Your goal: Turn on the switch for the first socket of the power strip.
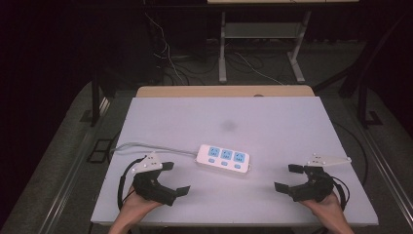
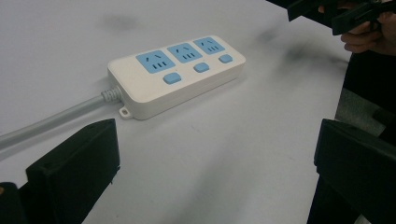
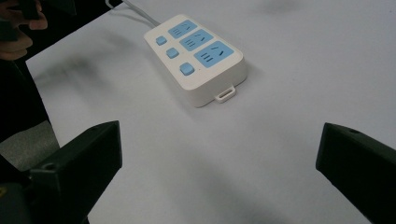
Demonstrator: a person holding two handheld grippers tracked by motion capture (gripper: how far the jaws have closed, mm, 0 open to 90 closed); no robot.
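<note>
One power strip (image 1: 223, 159) lies near the middle of the frame on one tabletop (image 1: 272, 122). It carries three blue sockets (image 2: 185, 52) and three blue buttons (image 2: 201, 67), with one grey cord (image 1: 146, 146) running off to the left. Two grippers sit at the bottom, the left gripper (image 1: 178, 179) and the right gripper (image 1: 287, 177), each with two black fingers (image 2: 74, 170).
</note>
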